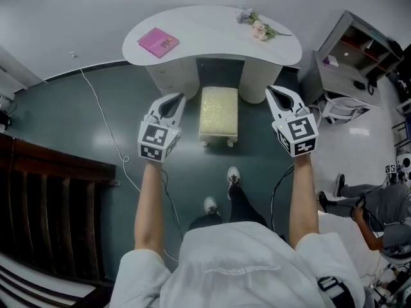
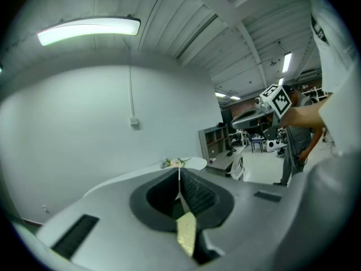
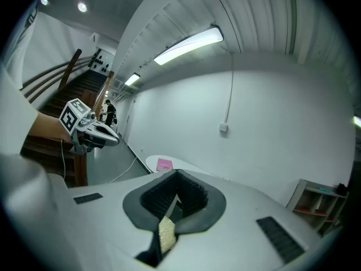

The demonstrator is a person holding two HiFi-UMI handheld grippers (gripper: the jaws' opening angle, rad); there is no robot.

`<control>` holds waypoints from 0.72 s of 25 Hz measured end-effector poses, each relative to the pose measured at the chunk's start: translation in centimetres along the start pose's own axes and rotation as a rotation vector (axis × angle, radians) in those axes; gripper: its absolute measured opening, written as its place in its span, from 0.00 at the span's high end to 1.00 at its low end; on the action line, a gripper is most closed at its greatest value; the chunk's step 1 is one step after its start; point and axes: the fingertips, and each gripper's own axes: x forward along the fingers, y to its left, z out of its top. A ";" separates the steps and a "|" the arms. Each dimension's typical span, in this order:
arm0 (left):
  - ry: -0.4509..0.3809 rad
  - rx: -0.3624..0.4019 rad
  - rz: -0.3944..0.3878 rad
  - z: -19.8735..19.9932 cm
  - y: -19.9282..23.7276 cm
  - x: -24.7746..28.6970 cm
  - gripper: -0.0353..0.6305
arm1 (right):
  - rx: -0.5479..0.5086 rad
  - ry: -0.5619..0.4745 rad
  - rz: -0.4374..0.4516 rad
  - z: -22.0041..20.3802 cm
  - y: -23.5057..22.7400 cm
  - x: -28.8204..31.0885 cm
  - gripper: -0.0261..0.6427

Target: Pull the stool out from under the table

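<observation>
A stool (image 1: 218, 111) with a pale yellow cushion stands on the dark floor in front of the white curved table (image 1: 205, 34), its far end between the table's two pedestals. My left gripper (image 1: 176, 99) hovers left of the stool, jaws shut and holding nothing. On the stool's other side my right gripper (image 1: 273, 90) is shut and empty too. In the left gripper view a sliver of the stool (image 2: 186, 234) shows through the closed left gripper (image 2: 179, 173). The right gripper view shows the stool (image 3: 166, 236) the same way below the right gripper (image 3: 177, 175).
A pink book (image 1: 158, 42) and a small bunch of flowers (image 1: 259, 29) lie on the table. A white cable (image 1: 106, 133) runs across the floor at left, beside a dark wooden staircase (image 1: 51, 197). A shelf unit (image 1: 353, 50) and a crouching person (image 1: 379, 210) are at right.
</observation>
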 end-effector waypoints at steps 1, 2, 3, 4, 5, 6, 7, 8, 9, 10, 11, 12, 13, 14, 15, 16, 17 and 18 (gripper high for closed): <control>-0.008 0.007 0.003 0.7 -0.3 -0.8 0.91 | -0.007 -0.006 0.003 0.7 0.5 -0.7 0.94; -0.020 0.013 0.006 1.4 -0.7 -1.5 0.91 | -0.014 -0.014 0.006 1.4 1.0 -1.4 0.94; -0.033 0.017 0.006 2.1 -1.0 -2.2 0.91 | -0.019 -0.023 0.010 2.1 1.6 -2.2 0.94; -0.049 0.019 0.003 2.9 -1.5 -2.8 0.91 | -0.021 -0.034 0.015 2.9 2.1 -2.9 0.94; -0.064 0.020 0.001 3.6 -1.9 -3.4 0.91 | -0.025 -0.046 0.021 3.6 2.7 -3.6 0.94; -0.078 0.022 -0.001 4.4 -2.4 -3.9 0.91 | -0.032 -0.056 0.027 4.4 3.2 -4.2 0.94; -0.088 0.026 -0.005 5.0 -2.9 -4.5 0.91 | -0.041 -0.065 0.030 5.1 3.8 -4.8 0.94; -0.093 0.034 -0.010 5.5 -3.3 -5.0 0.91 | -0.051 -0.073 0.032 5.7 4.3 -5.3 0.94; -0.098 0.045 -0.017 5.9 -3.8 -5.5 0.91 | -0.059 -0.079 0.031 6.3 4.7 -5.7 0.94; -0.103 0.056 -0.023 6.4 -4.3 -5.9 0.91 | -0.067 -0.084 0.030 6.9 5.0 -6.1 0.94; -0.112 0.063 -0.027 6.8 -4.7 -6.4 0.91 | -0.075 -0.088 0.027 7.3 5.4 -6.5 0.94; -0.122 0.065 -0.025 7.3 -5.0 -6.9 0.91 | -0.080 -0.092 0.024 7.7 5.7 -7.0 0.94; -0.132 0.068 -0.021 7.8 -5.4 -7.4 0.91 | -0.084 -0.097 0.022 8.0 6.1 -7.4 0.94; -0.142 0.075 -0.020 8.2 -5.8 -7.9 0.91 | -0.085 -0.101 0.019 8.2 6.4 -7.7 0.94; -0.151 0.086 -0.023 8.4 -6.3 -8.3 0.91 | -0.085 -0.103 0.017 8.3 6.8 -8.1 0.94; -0.160 0.095 -0.028 8.6 -6.7 -8.6 0.91 | -0.084 -0.104 0.014 8.2 7.1 -8.4 0.94; -0.167 0.103 -0.031 8.8 -7.1 -9.0 0.91 | -0.083 -0.104 0.012 8.1 7.5 -8.7 0.94; -0.172 0.108 -0.032 9.0 -7.4 -9.4 0.91 | -0.083 -0.104 0.010 8.1 7.7 -8.9 0.94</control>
